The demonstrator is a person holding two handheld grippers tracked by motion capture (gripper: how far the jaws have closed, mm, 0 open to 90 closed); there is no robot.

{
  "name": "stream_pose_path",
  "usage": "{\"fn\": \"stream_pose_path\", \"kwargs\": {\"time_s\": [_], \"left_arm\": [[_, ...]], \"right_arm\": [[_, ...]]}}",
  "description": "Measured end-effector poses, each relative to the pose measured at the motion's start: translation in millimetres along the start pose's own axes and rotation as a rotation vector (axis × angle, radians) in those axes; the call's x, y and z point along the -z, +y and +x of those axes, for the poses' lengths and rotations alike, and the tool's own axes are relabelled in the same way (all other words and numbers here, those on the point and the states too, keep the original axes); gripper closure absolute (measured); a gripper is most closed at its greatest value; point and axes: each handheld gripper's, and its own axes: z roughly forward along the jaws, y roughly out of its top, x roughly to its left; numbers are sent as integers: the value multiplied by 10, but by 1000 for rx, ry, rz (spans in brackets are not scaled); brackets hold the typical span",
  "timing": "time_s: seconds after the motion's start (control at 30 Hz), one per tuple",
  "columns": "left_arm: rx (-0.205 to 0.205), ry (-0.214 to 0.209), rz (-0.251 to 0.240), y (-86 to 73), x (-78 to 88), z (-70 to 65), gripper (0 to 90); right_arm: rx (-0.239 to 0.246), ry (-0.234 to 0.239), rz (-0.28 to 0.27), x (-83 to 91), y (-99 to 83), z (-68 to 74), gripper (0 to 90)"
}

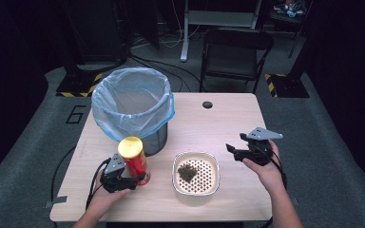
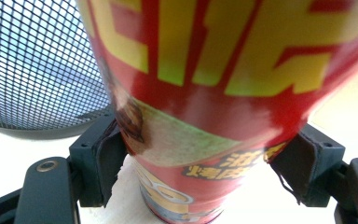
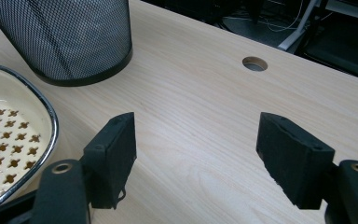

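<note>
1. The can [image 1: 134, 160], a red tube with a yellow lid, stands upright on the near left of the table [image 1: 228, 123], just near of the bin [image 1: 133, 107] and left of the tray [image 1: 196, 173].
2. The left gripper [image 1: 135, 180] comes at the can from the near left and takes it low on its wall. In the left gripper view the can [image 2: 214, 107] sits between the 2 jaws, and both pads look pressed to its sides. The low grip probably keeps the top free for tipping or lifting.
3. No earlier picture backs a claim of motion, so I say just this: the jaws stand at a middling width, set by the can's girth.
4. The can's base rests on the table, so it is not lifted yet.
5. The bin, a mesh basket lined with a pale blue bag, stands just beyond the can; its mouth is open and wide, a likely place for waste.
6. The tray, a white perforated dish with a dark clump in its middle, lies near the table's centre, apart from the can.
7. The right gripper [image 1: 233, 151] hovers at the right of the table, well apart from the can. In the right gripper view its jaws stand wide with nothing between them, above bare wood. It seems to wait in reserve.
</note>
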Motion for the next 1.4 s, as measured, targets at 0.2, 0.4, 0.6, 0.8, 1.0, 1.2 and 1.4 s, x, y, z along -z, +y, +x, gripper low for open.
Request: {"fn": "stream_pose_path", "kwargs": {"time_s": [0.2,0.4,0.6,0.8,1.0,1.2,1.4], "left_arm": [[6,0,-15,111,142,-38,237],[6,-7,-12,243,309,-61,237],[19,-26,-23,450,530,-86,237],[17,-25,-25,702,759,-118,237],[30,-31,-42,989,989,-141,237],[30,-40,-37,1260,1134,-155,237],[40,-47,-42,1482,1231,-148,237]], "right_arm": [[-8,-1,7,-4,-27,-14,280],[-19,-4,9,-5,-34,-10,281],[-16,-2,12,-11,-43,-14,281],[-22,-2,13,-2,-50,-19,281],[-25,-4,16,-12,-64,-24,283],[-30,-5,17,-8,-75,-31,283],[-34,-9,20,-6,-91,-54,283]]}}
